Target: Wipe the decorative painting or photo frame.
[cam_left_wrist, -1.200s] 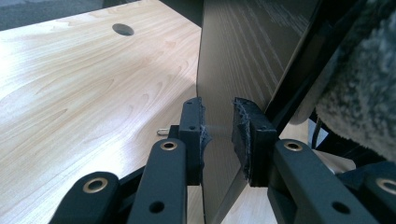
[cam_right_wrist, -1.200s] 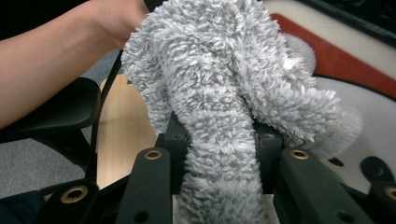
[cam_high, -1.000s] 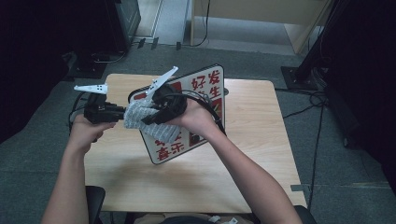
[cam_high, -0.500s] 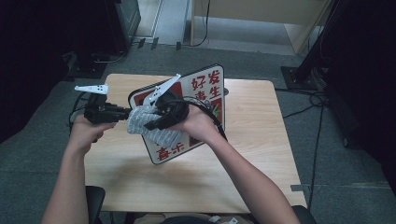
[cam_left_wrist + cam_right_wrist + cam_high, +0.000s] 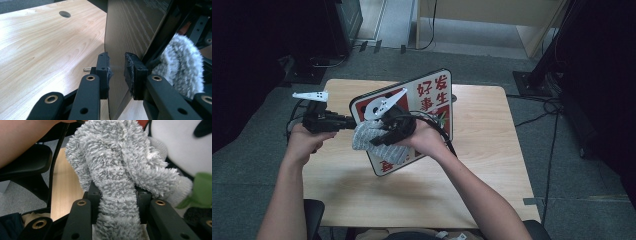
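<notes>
Wiping is what this moment looks like: your wooden table carries the sign board, propped up on its edge and tilted, printed face with the red characters turned toward you. Compared with a second ago the board looks to stand much where it did, while your right hand and its cloth have slid lower and to the left across the face, toward the board's left edge. I read that as a stroke in progress rather than a finished wipe; the upper right of the face, by the characters, is not under the cloth now.

Your left gripper has its jaws closed on the board's left edge, one pad on the wood-grain back and one on the front, so it is the clamp that holds the board steady. In the high view it sits just left of the cloth.

Your right gripper is clamped on the grey fluffy cloth, the pile bulging out above the jaws. The cloth presses against the lower left of the printed face, just beside the left jaws, so watch that the two do not collide.
</notes>
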`<state>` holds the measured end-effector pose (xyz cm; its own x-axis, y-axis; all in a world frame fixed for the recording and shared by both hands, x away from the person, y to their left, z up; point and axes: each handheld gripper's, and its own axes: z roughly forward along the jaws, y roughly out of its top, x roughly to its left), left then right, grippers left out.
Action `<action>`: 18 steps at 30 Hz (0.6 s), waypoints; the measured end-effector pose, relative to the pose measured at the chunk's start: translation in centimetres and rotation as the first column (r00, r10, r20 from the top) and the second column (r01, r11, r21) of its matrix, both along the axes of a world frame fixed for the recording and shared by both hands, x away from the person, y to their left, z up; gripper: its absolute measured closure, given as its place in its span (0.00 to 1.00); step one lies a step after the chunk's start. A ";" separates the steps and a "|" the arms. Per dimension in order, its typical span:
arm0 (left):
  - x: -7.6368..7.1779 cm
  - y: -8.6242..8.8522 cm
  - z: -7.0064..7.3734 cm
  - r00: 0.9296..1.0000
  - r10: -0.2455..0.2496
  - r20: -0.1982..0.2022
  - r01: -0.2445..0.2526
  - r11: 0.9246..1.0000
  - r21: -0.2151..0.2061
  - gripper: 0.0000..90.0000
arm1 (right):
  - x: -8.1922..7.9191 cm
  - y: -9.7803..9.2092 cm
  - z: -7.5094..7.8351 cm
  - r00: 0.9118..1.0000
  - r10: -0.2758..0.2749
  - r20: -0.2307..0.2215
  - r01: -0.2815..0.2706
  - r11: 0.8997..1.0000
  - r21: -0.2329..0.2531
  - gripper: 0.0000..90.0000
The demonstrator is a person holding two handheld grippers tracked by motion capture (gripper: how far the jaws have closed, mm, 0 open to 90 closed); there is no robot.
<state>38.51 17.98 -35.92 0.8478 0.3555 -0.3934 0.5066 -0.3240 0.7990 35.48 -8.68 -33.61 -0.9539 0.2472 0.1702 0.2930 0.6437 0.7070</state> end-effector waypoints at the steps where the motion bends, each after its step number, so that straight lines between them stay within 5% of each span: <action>1: 0.0 0.0 0.0 1.000 0.000 0.000 0.000 1.000 0.000 0.82 | 0.0 0.0 -0.2 1.000 -0.001 -0.003 0.001 1.000 -0.002 0.75; 18: 0.0 0.0 -0.1 1.000 0.001 -0.001 -0.001 1.000 0.006 0.82 | -0.4 -0.5 -2.4 1.000 0.000 -0.008 0.000 1.000 0.010 0.75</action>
